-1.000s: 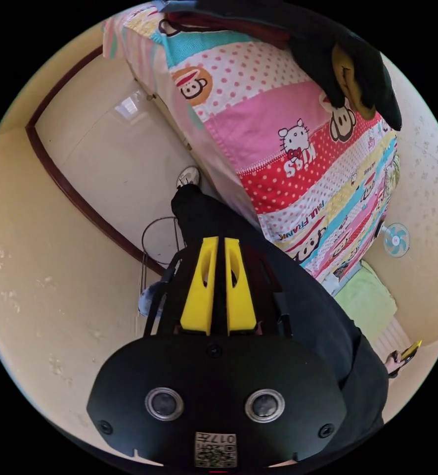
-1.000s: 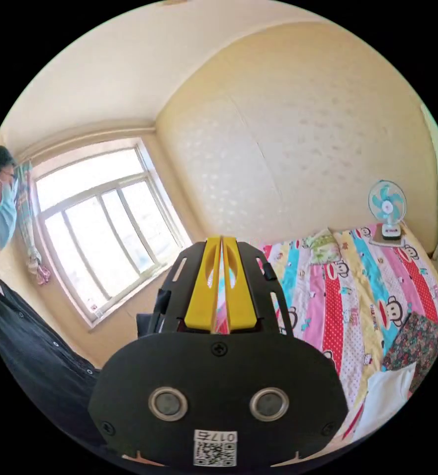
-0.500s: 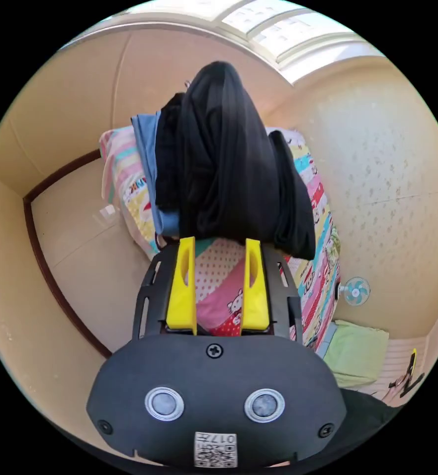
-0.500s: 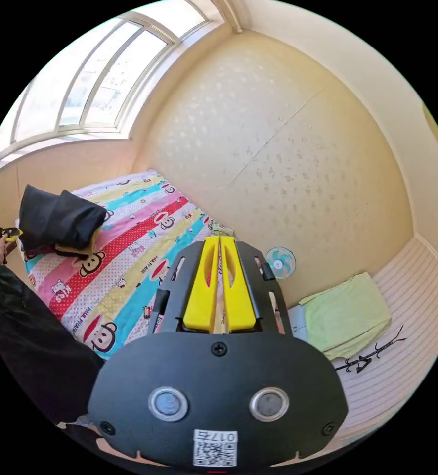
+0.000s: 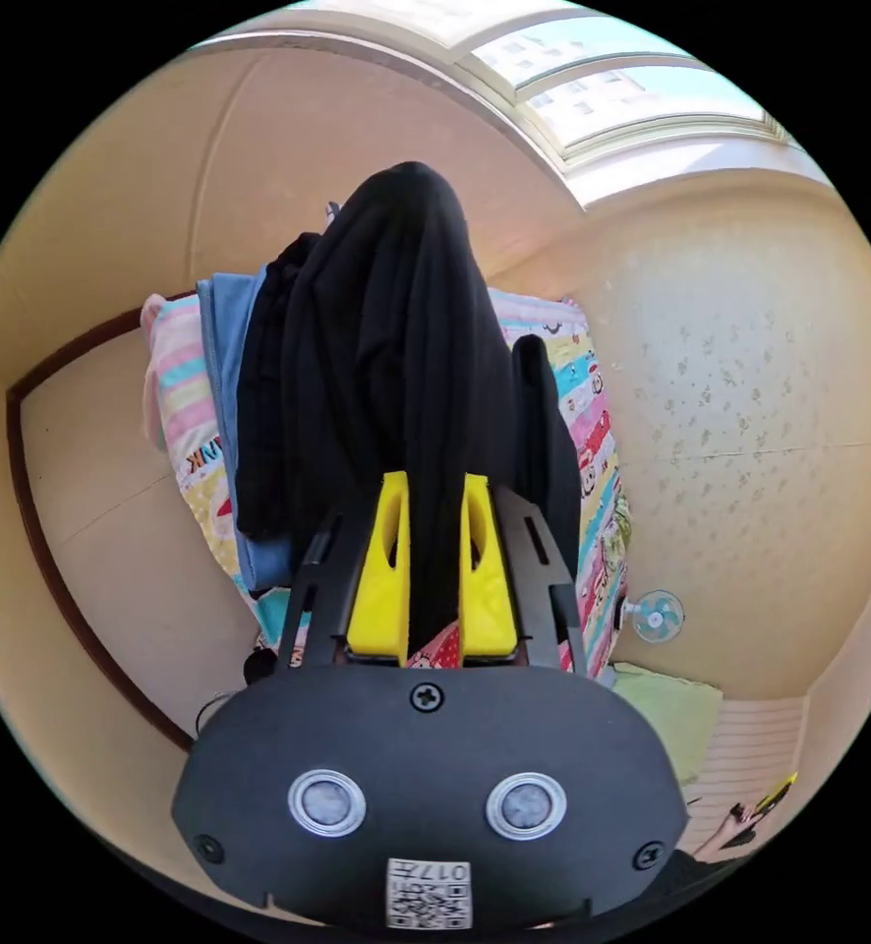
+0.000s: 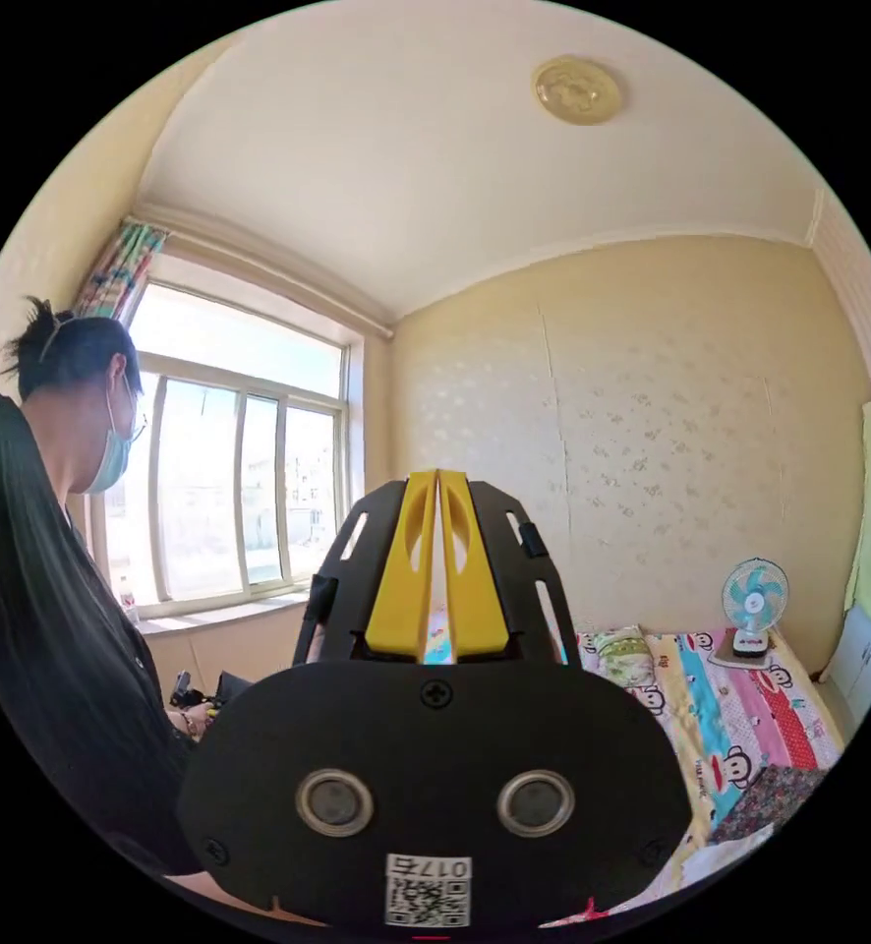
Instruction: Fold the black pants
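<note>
The black pants lie in a heaped pile on the near corner of the bed, on top of a blue garment. My left gripper is pushed into the near edge of the pile, and its yellow jaws have closed in on a fold of the black cloth that runs down between them. My right gripper is held up in the air, away from the bed, pointing at the wall beside the window. Its jaws are shut with nothing in them.
The bed has a bright striped cartoon sheet and stands against a patterned wall. At its far end are a small fan and a floral cloth. Bare floor lies beside the bed. A person in black stands by the window.
My left gripper went from shut to open, moved onto the pile and closed on the black cloth. The right gripper stayed shut while its view swung from the bed up to the window.
</note>
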Demonstrator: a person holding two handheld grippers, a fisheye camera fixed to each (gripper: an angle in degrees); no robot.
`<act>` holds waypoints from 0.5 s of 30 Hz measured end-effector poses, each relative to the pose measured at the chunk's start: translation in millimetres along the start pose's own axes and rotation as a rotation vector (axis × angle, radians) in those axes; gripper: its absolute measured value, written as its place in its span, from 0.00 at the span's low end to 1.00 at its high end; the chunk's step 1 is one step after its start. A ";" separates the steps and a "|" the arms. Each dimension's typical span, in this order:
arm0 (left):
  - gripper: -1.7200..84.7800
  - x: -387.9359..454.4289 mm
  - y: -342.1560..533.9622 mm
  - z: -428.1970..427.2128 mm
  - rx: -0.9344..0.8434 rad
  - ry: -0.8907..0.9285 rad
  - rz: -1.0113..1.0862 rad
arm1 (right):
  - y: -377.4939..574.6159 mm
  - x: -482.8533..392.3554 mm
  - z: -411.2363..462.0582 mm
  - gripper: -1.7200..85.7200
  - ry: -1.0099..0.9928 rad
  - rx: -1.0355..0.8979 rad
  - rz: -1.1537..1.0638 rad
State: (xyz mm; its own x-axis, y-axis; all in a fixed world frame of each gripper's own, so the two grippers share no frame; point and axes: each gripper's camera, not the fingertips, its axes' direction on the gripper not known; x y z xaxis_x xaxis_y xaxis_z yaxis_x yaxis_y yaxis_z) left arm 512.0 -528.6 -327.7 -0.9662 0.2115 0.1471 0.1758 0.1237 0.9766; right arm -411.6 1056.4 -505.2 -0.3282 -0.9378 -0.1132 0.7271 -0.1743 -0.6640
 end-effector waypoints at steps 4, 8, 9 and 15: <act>0.09 -11.1 12.5 -47.6 -0.034 0.403 0.007 | 12.1 15.6 -4.8 0.02 -0.162 0.039 0.112; 0.05 14.2 16.8 -97.1 -0.065 0.646 0.194 | 20.4 25.1 1.6 0.02 -0.238 0.035 0.156; 0.03 26.1 19.3 -110.5 -0.091 0.646 0.260 | 21.2 25.6 2.9 0.02 -0.248 0.038 0.155; 0.01 46.7 47.3 -168.4 -0.067 0.752 0.375 | 30.9 33.5 19.5 0.02 -0.283 0.030 0.153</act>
State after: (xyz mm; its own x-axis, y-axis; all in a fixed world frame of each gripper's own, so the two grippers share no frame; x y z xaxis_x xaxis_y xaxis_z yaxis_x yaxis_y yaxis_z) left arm 443.5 -676.2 -248.3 -0.7183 -0.4783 0.5052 0.5214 0.1108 0.8461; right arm -388.4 1013.8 -515.0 -0.0360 -0.9993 0.0032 0.7737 -0.0299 -0.6328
